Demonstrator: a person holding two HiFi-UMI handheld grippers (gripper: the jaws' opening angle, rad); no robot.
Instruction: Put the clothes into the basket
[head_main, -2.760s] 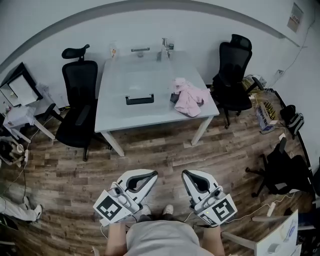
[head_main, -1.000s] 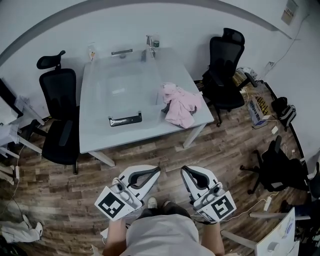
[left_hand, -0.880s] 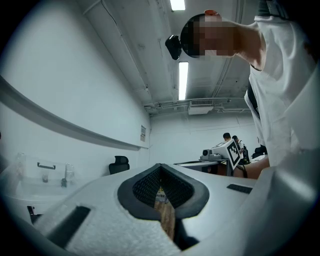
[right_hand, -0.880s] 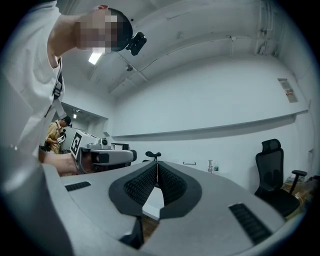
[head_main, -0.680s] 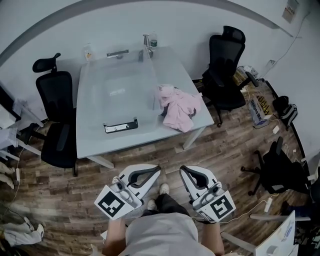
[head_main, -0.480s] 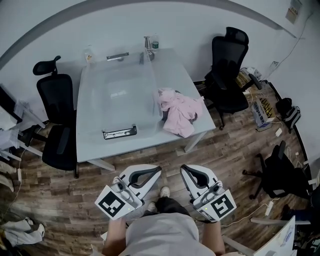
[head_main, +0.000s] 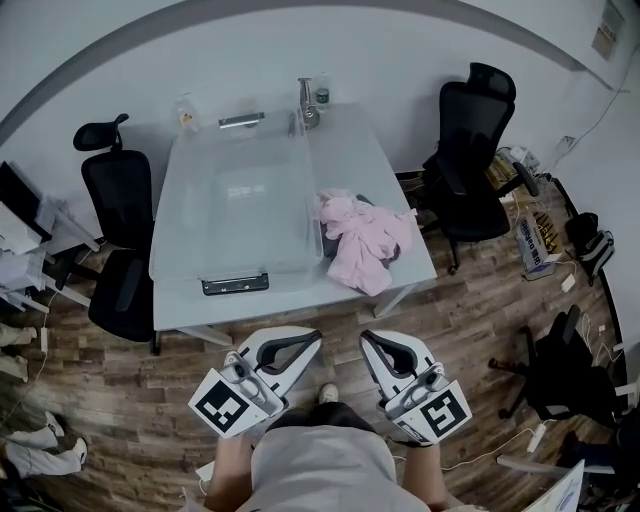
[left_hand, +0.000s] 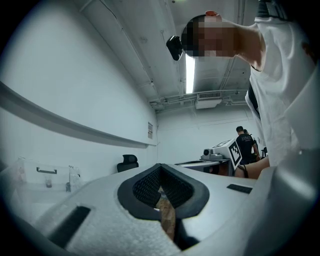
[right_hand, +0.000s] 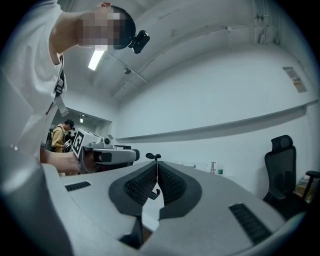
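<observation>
Both the left gripper (head_main: 306, 340) and right gripper (head_main: 371, 342) are closed and empty (well short of the table (head_main: 395, 170)). Open the right wide before reaching the pink clothes (head_main: 365, 240) beside the clear basket (head_main: 232, 276).

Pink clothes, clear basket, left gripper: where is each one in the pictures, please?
pink clothes (head_main: 365, 240), head view, middle of the heap.
clear basket (head_main: 236, 285), head view, the dark handle on its near wall.
left gripper (head_main: 315, 340), head view, the tips of its closed jaws.
</observation>
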